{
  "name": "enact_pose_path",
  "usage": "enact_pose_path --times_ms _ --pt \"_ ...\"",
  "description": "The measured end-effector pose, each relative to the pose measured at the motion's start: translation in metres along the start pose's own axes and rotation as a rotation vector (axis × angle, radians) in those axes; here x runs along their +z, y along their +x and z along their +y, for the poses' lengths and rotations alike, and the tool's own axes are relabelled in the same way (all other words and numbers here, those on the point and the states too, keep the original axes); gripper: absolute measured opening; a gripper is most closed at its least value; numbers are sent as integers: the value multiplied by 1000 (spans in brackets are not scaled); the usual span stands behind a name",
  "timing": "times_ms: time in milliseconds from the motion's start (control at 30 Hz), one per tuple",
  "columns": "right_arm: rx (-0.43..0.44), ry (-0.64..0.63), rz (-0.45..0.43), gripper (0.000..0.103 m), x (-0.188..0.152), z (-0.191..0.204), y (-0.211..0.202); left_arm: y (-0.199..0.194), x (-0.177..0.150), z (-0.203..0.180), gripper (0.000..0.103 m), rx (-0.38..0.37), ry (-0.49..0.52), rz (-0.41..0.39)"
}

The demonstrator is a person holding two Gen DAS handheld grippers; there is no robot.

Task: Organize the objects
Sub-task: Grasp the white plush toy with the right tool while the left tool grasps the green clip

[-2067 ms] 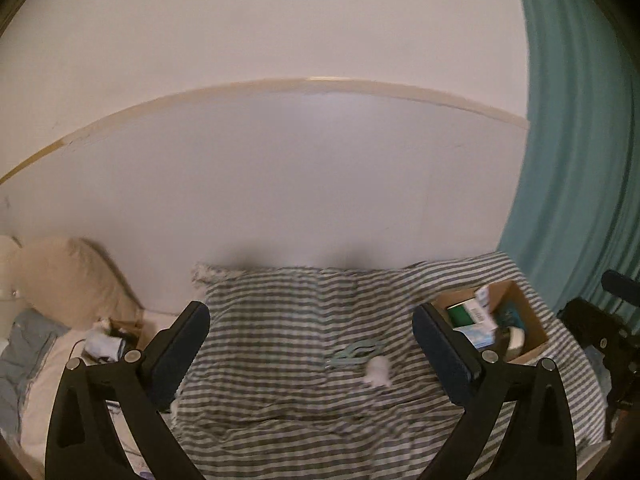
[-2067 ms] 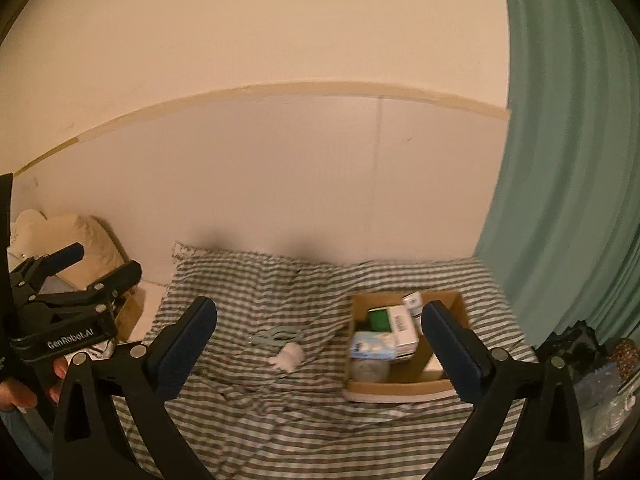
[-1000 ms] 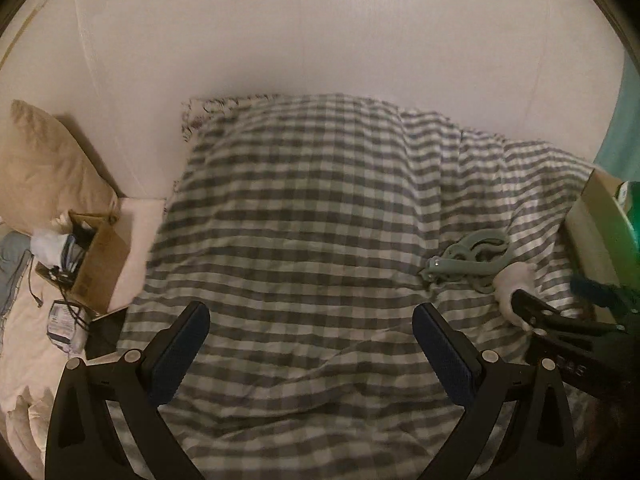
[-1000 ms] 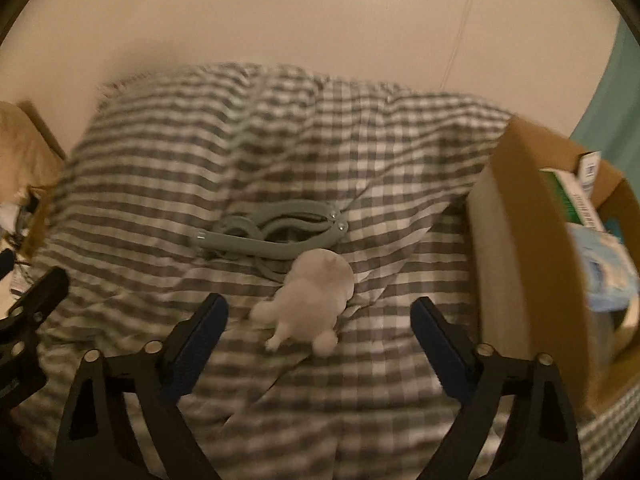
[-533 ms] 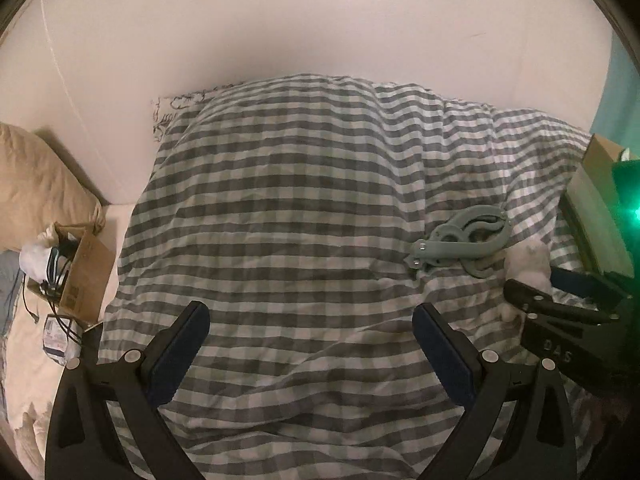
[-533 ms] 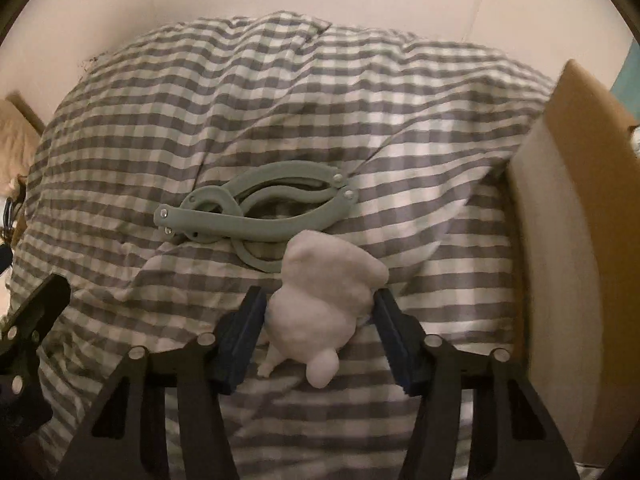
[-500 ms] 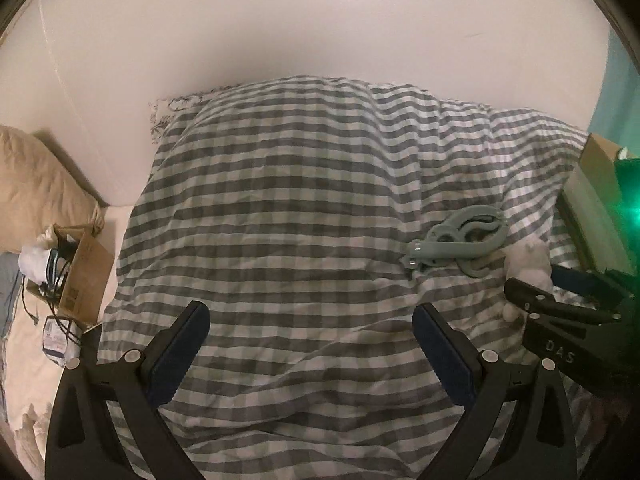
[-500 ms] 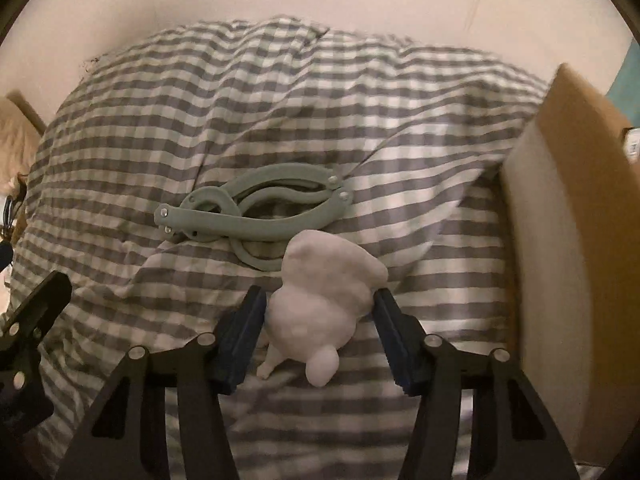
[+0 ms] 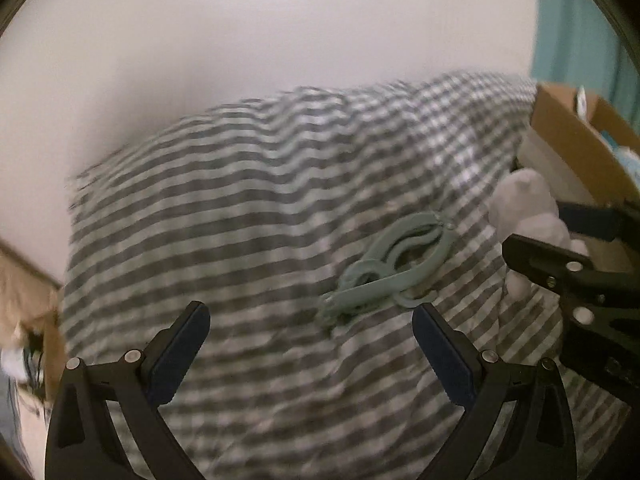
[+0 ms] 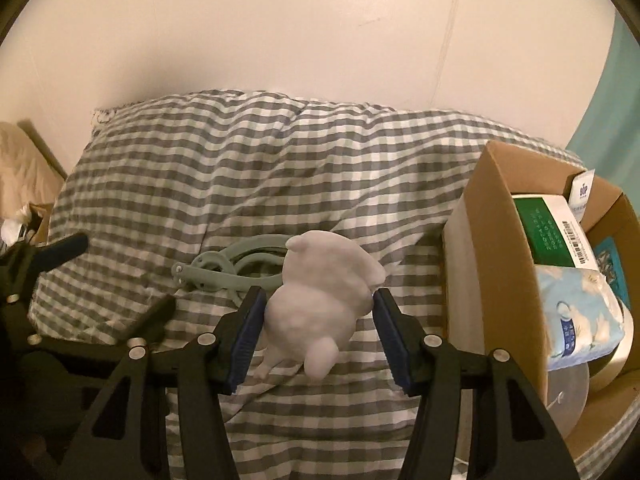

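Observation:
My right gripper (image 10: 318,314) is shut on a small white animal figure (image 10: 320,288) and holds it just above the checked bedcover. The figure also shows in the left wrist view (image 9: 524,208), between the right gripper's fingers. A grey-green folding hanger (image 10: 232,266) lies on the cover just behind the figure; in the left wrist view the hanger (image 9: 388,268) lies just ahead of my left gripper (image 9: 312,340), which is open and empty. A cardboard box (image 10: 492,216) with several packets stands to the right.
The grey and white checked bedcover (image 10: 240,168) reaches back to a pale wall. A beige pillow (image 10: 20,160) and a small box of clutter (image 10: 28,220) lie at the left. A teal curtain (image 9: 580,20) hangs at the right.
My right gripper has lifted the white figure off the cover and tilted up. My left gripper has moved right, closer to the hanger.

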State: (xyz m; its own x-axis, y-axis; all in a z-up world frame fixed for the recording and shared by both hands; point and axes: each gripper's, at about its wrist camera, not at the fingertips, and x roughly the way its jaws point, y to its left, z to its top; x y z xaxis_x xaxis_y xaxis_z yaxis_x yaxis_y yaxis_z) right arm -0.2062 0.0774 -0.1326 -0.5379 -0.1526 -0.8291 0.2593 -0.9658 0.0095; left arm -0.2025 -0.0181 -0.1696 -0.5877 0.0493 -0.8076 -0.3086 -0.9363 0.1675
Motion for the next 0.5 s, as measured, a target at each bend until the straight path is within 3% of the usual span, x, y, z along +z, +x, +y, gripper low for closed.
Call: enact_pose_path --times_ms 100,233,433,500 --pt "-11 3 14 55 -8 -4 5 22 4 -10 102 -55 32 57" --pt "-15 8 25 55 -12 -9 15 35 8 -21 95 -78 90 52" --pt "-7 16 44 55 -15 -10 19 52 14 -41 95 -137 160 34" --pt "-10 10 47 55 -17 -9 18 56 11 -47 83 -125 185 38"
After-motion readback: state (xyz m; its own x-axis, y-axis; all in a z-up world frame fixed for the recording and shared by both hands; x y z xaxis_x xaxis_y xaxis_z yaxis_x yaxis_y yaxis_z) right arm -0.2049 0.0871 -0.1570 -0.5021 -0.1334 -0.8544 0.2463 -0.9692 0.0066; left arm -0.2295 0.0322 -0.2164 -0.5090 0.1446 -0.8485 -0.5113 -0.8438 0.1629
